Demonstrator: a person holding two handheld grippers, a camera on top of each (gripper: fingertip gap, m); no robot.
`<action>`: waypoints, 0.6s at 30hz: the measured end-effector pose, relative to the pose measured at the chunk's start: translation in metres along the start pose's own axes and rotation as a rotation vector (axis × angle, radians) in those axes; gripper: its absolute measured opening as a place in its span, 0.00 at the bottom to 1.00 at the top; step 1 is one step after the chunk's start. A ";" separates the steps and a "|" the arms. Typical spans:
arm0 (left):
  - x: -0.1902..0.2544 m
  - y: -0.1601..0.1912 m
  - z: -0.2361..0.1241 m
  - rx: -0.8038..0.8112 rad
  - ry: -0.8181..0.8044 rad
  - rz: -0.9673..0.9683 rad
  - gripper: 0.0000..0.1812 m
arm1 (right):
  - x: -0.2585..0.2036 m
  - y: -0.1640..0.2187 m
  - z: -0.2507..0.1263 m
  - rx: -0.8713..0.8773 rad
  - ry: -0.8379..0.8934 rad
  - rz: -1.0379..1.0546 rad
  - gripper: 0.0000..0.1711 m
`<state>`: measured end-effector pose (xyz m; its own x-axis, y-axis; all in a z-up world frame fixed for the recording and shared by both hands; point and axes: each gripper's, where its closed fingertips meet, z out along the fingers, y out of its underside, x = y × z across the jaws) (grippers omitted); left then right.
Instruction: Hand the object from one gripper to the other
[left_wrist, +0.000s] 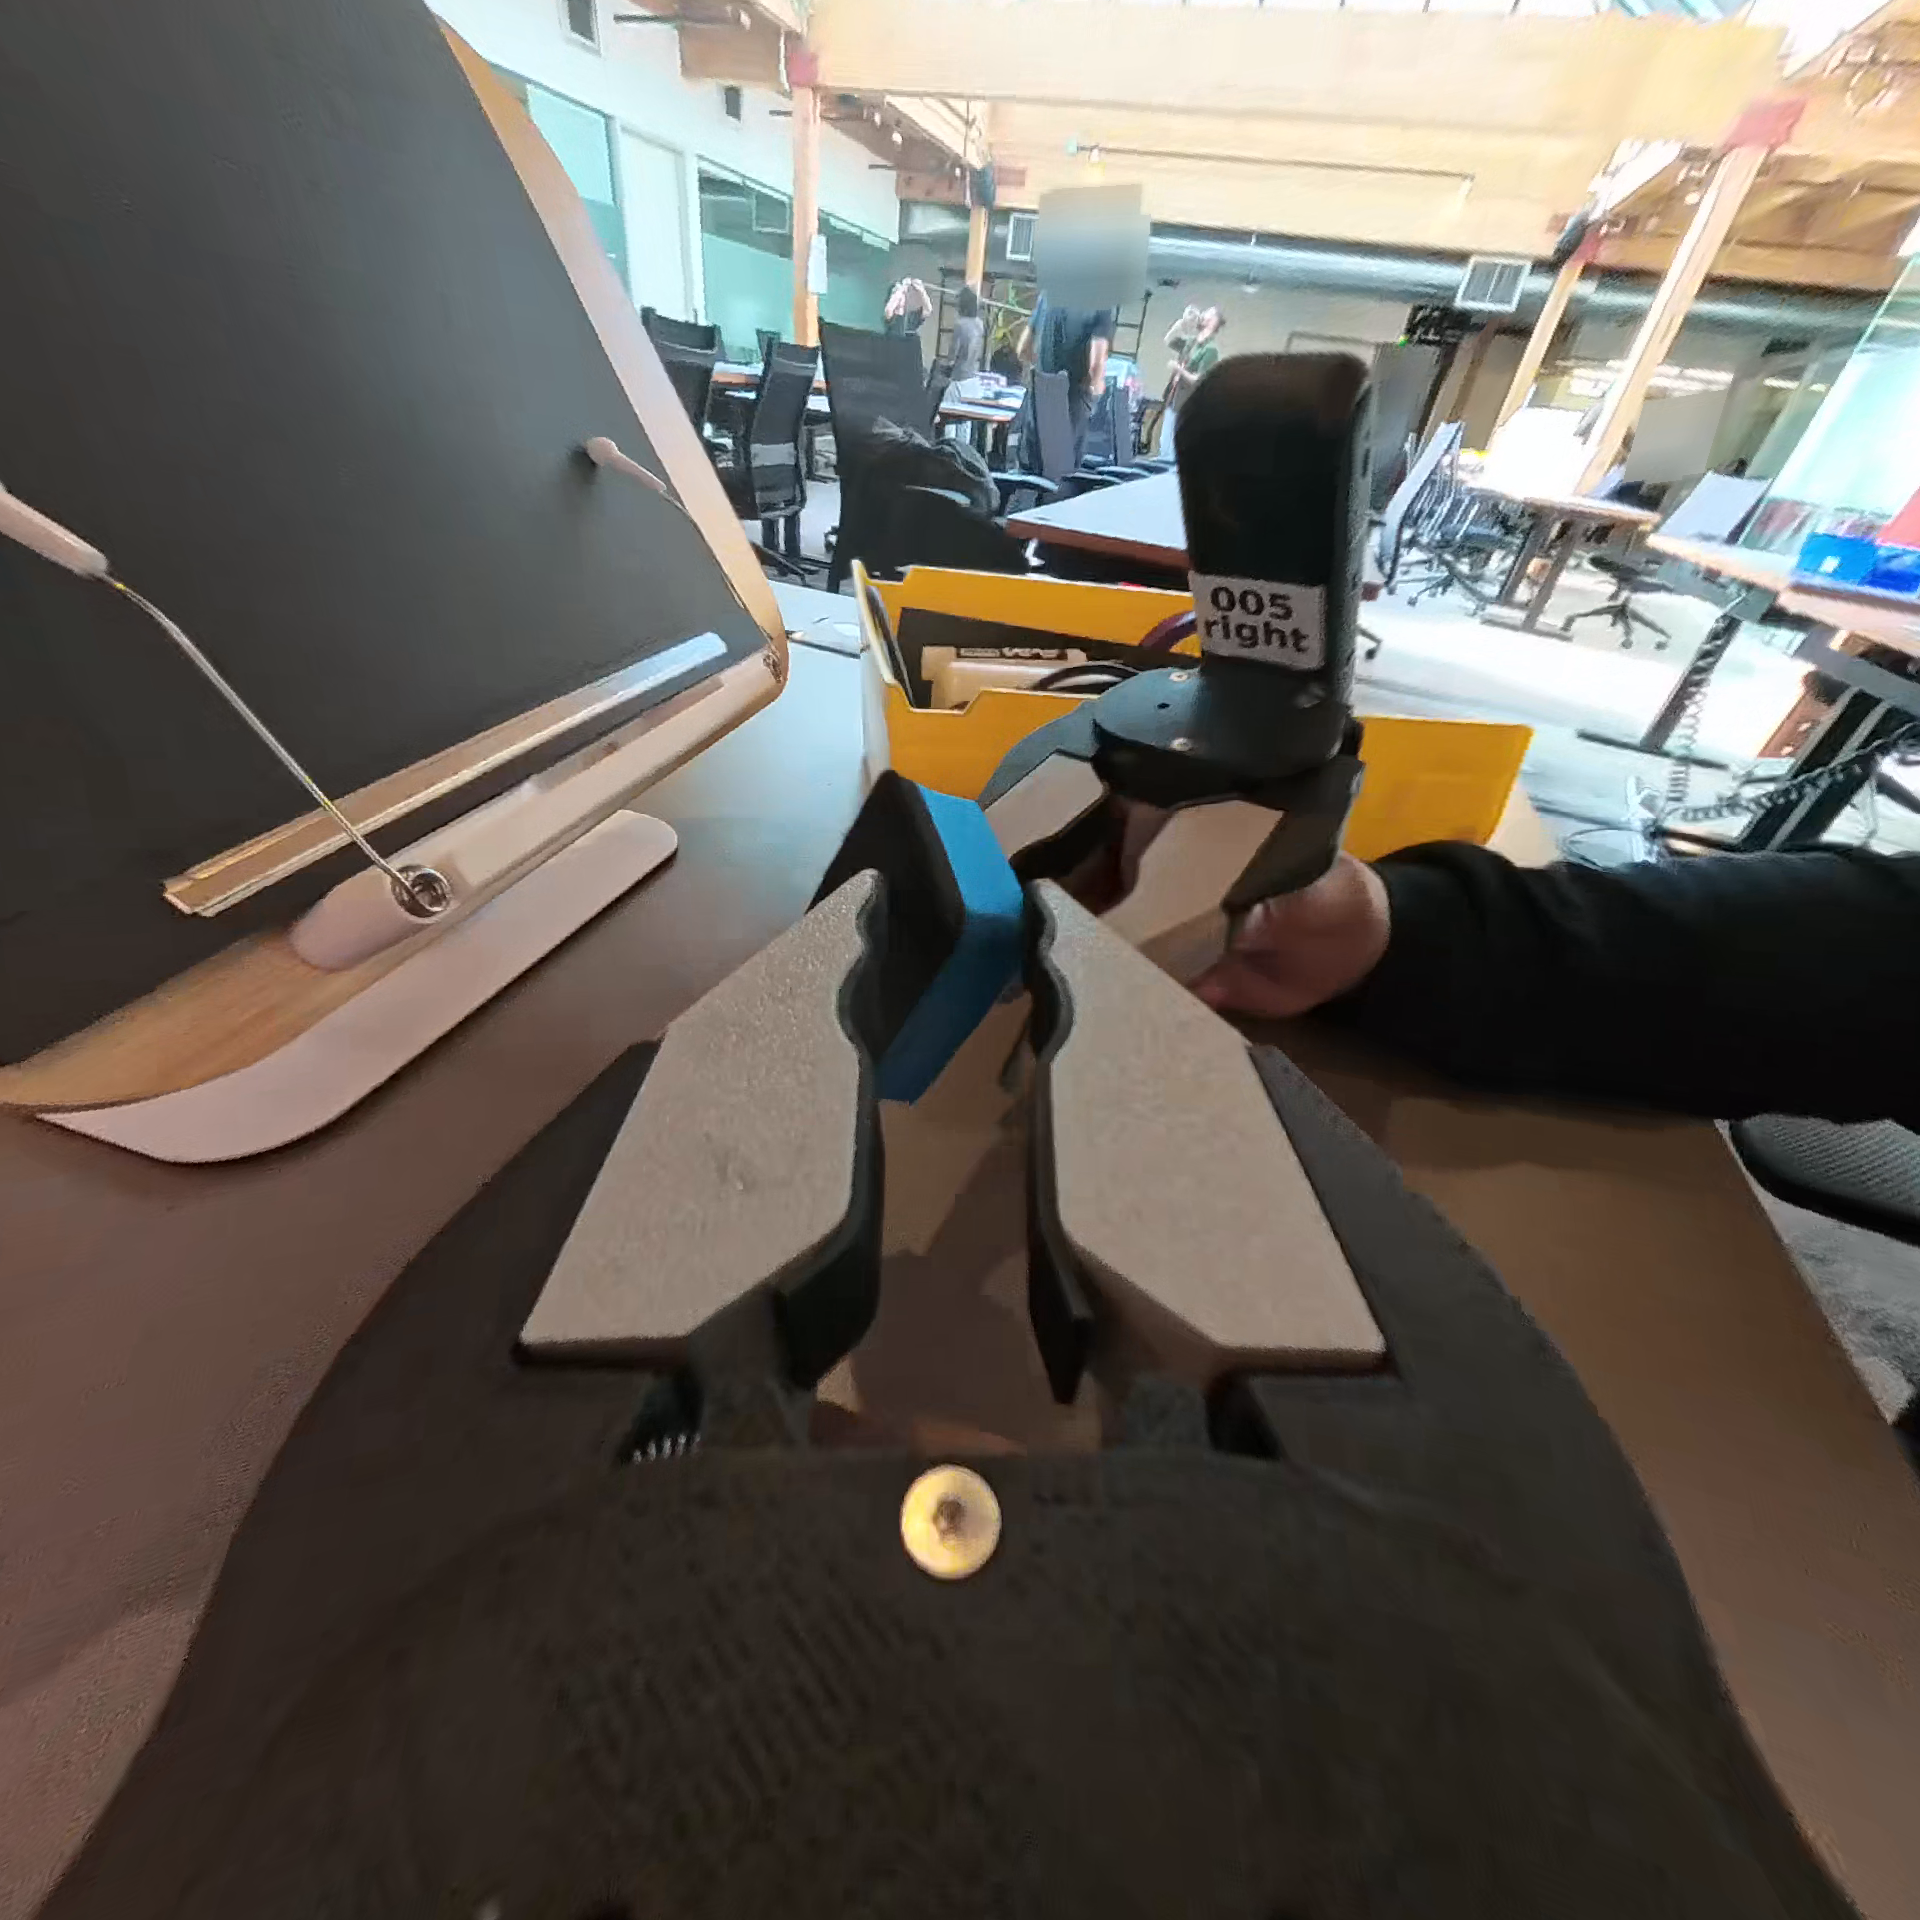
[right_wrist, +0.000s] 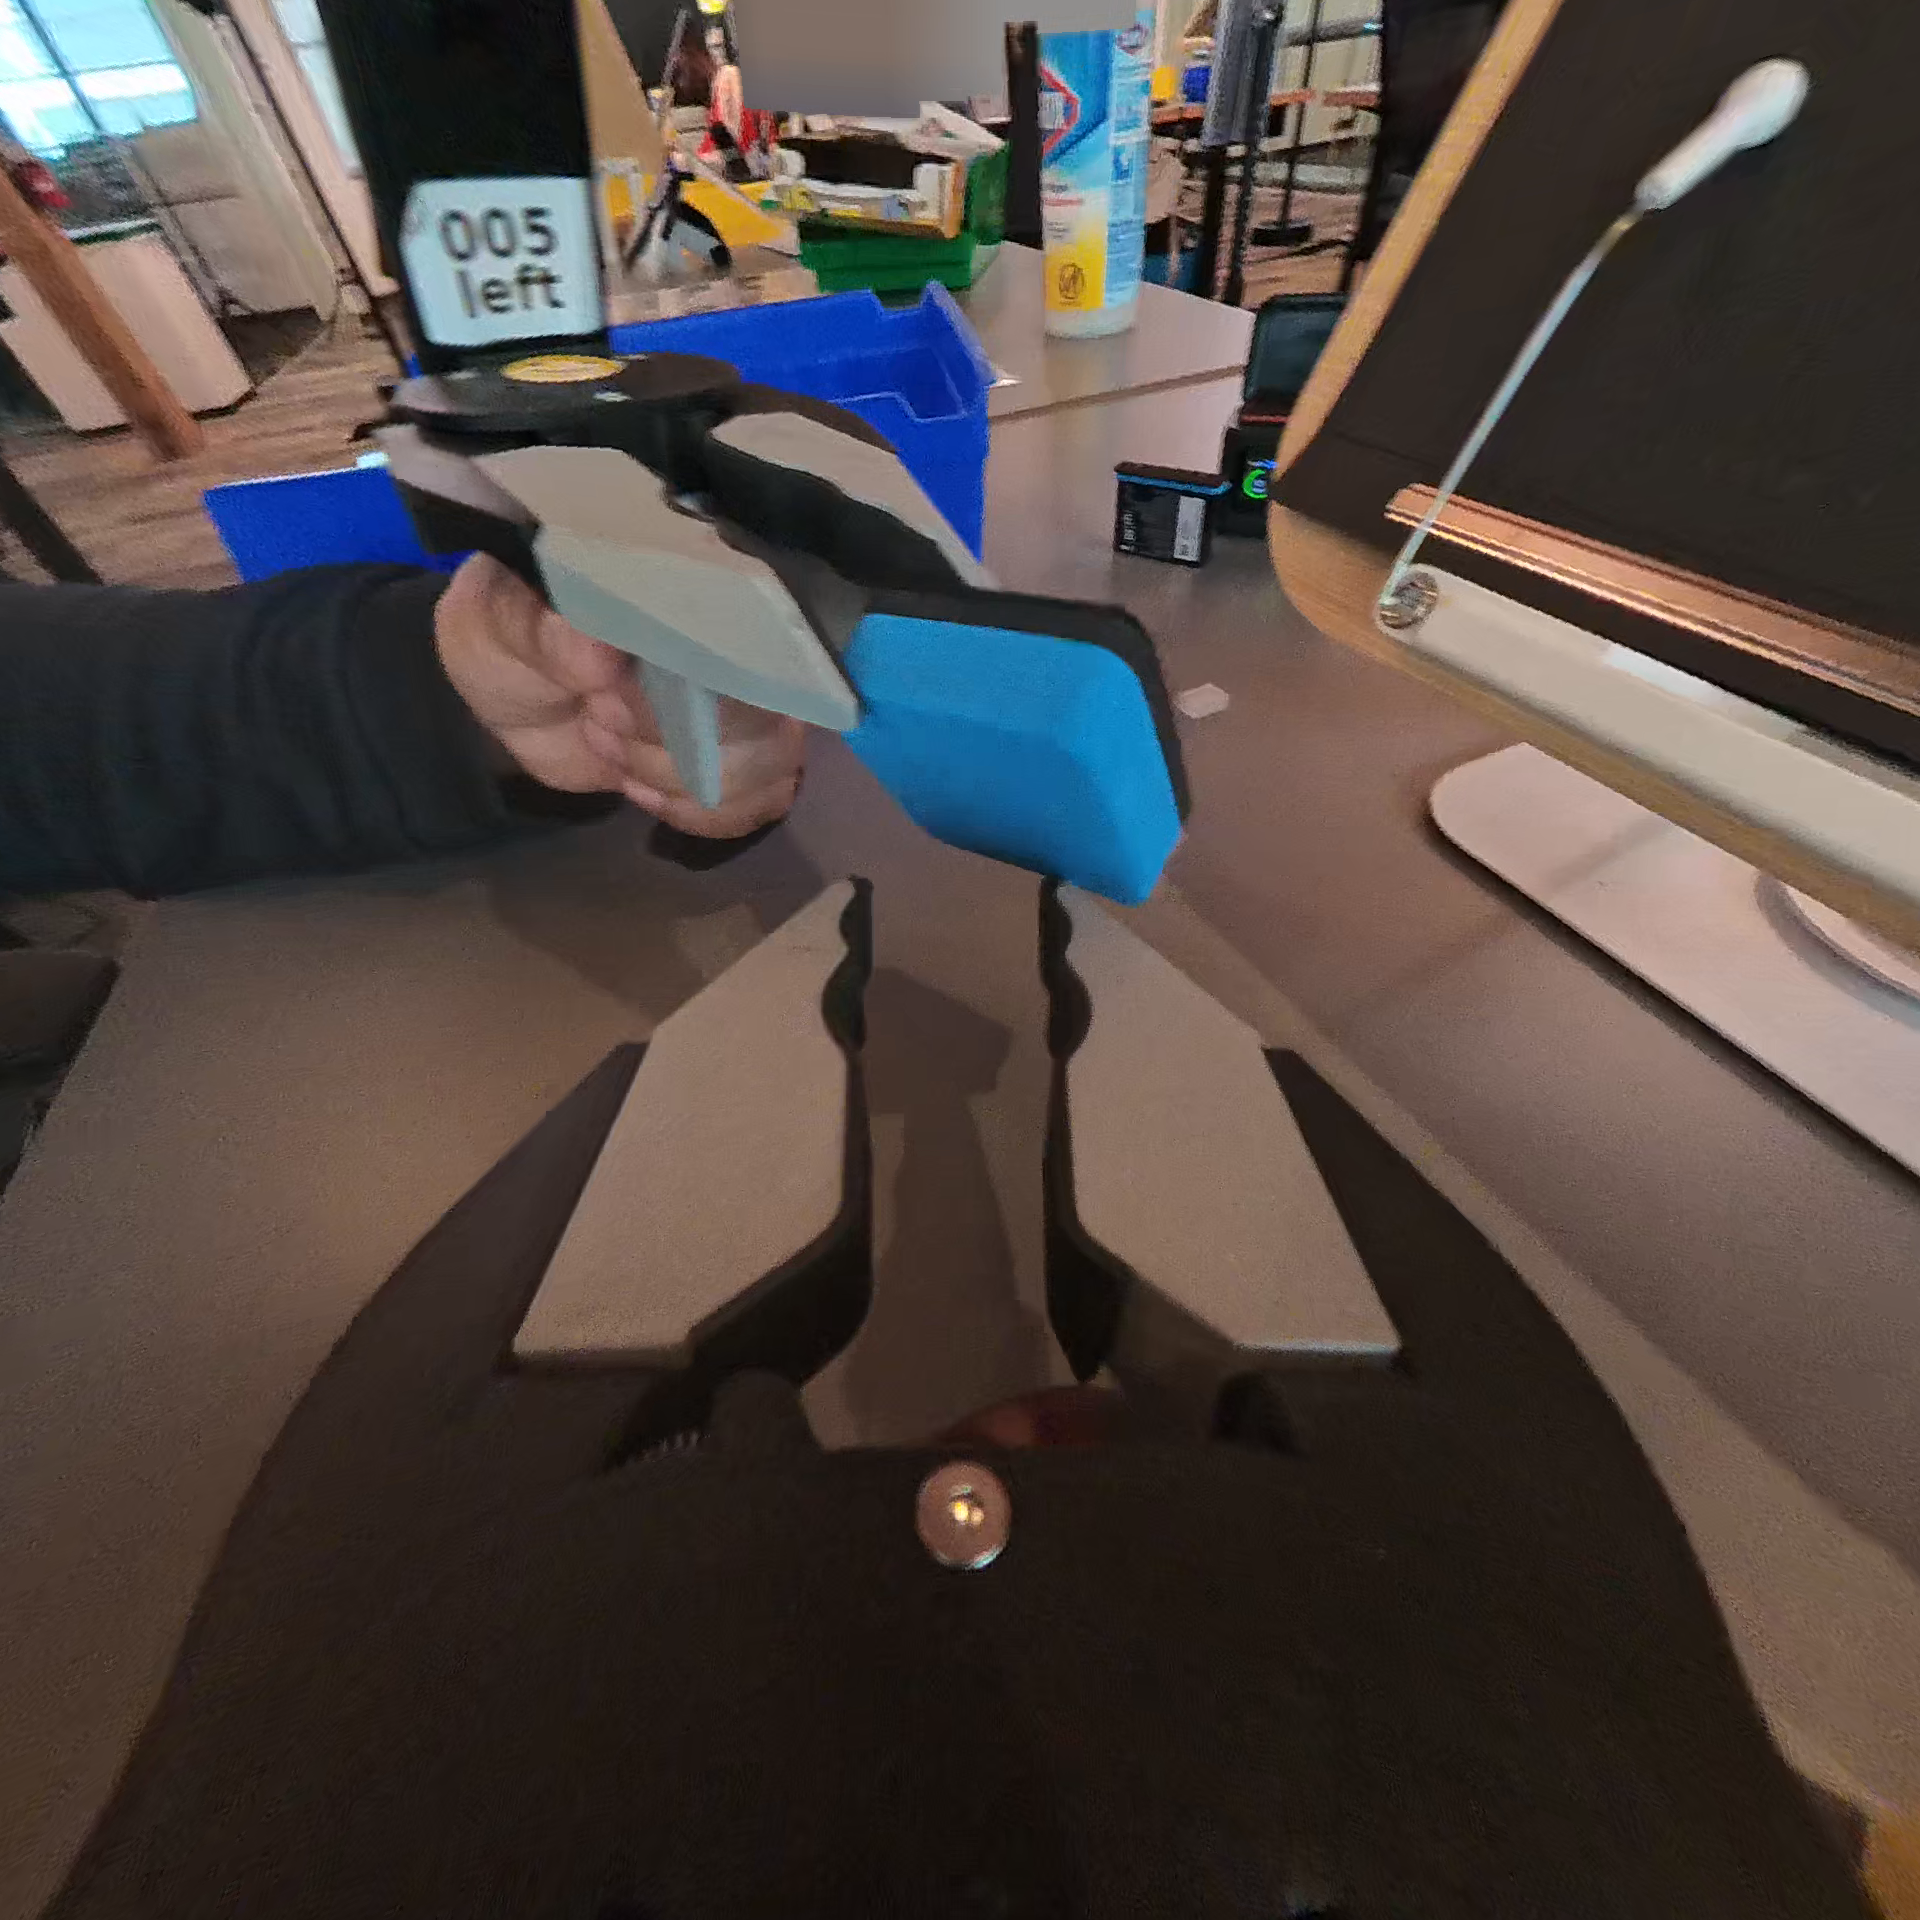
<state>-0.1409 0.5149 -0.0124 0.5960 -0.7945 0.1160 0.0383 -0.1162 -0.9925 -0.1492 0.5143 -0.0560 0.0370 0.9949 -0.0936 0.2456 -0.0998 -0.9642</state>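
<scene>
So the left tongs (left_wrist: 951, 914) are clamping a blue-and-black sponge block (right_wrist: 1013, 743), blue foam on one face and a thin black layer on the other. From the right wrist view you can see it sticking out past the tips of those tongs, tilted down, with only the near end pinched between the fingers and most of the block hanging free above the counter (right_wrist: 1351, 935).

The right tongs (right_wrist: 951, 904) are sitting narrowly parted with nothing between them. The lower corner of the block is hovering just beyond the tip of their right finger, very close, but I can't tell if it's actually touching. In the left wrist view the right tongs are showing up just behind the block, pointing toward it.

A hand (right_wrist: 582, 696) in a dark sleeve is gripping the handle under the left tongs. Off to the right of the right tongs, a wooden-edged stand with a black panel (right_wrist: 1662, 364) is leaning back on the counter, and a blue bin (right_wrist: 831, 364) is sitting behind the left tongs.
</scene>
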 end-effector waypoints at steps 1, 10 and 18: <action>-0.001 -0.002 0.000 0.009 -0.014 0.007 0.12 | 0.006 -0.001 0.000 0.010 0.023 0.018 0.18; -0.011 -0.019 -0.011 0.080 -0.070 -0.014 0.12 | 0.021 -0.013 0.001 0.048 0.086 0.044 0.35; 0.019 -0.010 -0.002 0.060 0.130 -0.109 0.12 | -0.002 -0.016 0.006 0.077 -0.076 0.079 0.27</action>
<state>-0.1320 0.4999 0.0002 0.4771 -0.8500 0.2235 0.1471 -0.1735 -0.9738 -0.1595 0.5138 -0.0415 -0.0205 0.9824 -0.1858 0.1695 -0.1798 -0.9690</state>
